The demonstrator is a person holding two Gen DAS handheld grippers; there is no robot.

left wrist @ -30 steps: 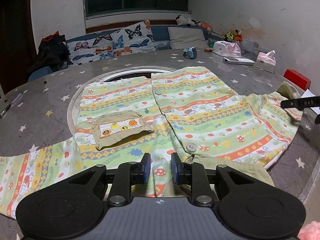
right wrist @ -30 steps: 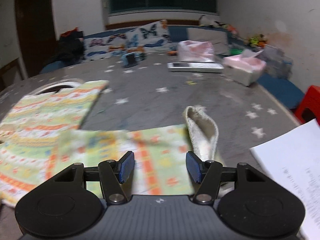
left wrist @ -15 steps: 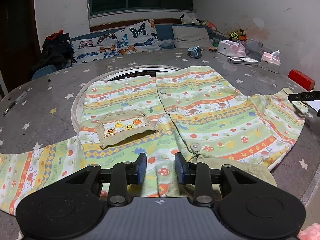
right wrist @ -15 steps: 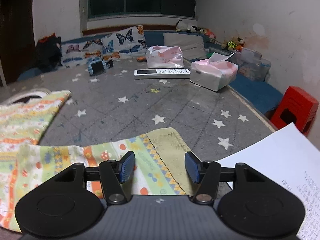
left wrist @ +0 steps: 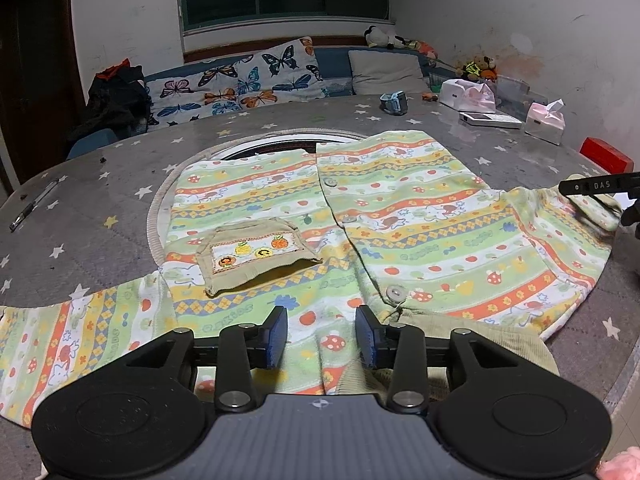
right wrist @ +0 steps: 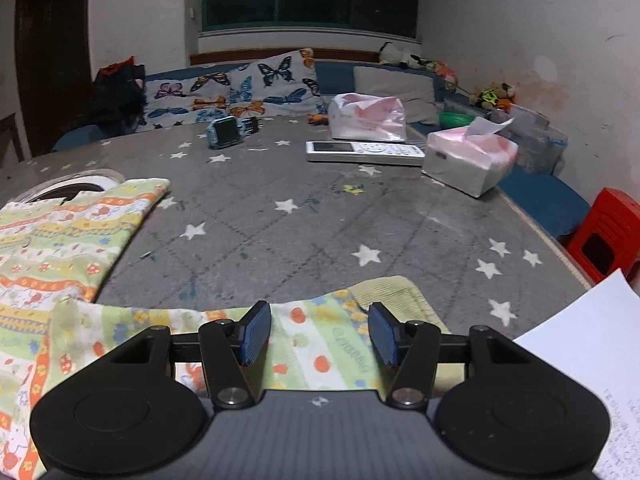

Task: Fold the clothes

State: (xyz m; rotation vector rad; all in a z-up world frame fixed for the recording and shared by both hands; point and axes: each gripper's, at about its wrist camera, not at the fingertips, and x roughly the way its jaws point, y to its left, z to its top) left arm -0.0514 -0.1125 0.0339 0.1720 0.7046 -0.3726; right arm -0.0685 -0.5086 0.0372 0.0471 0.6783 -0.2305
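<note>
A child's striped green, orange and yellow jacket (left wrist: 400, 216) lies spread flat, front up, on the grey star-patterned table (left wrist: 120, 200), with a tan chest pocket (left wrist: 256, 252) and both sleeves out to the sides. My left gripper (left wrist: 322, 334) is open and empty above the collar end at the near edge. My right gripper (right wrist: 318, 332) is open and empty above the right sleeve (right wrist: 320, 344), near its tan cuff (right wrist: 392, 296). The right gripper's finger shows at the left wrist view's right edge (left wrist: 596, 186).
Tissue packs (right wrist: 468, 160), a white remote (right wrist: 364, 152) and a blue watch (right wrist: 224, 132) lie at the far side. White paper (right wrist: 580, 360) lies at the right edge, a red stool (right wrist: 608, 236) beyond. A pen (left wrist: 34, 204) lies far left.
The left gripper's jaws opened wider and it drew back slightly. The right gripper settled lower over the sleeve, whose cuff now lies flat instead of standing up.
</note>
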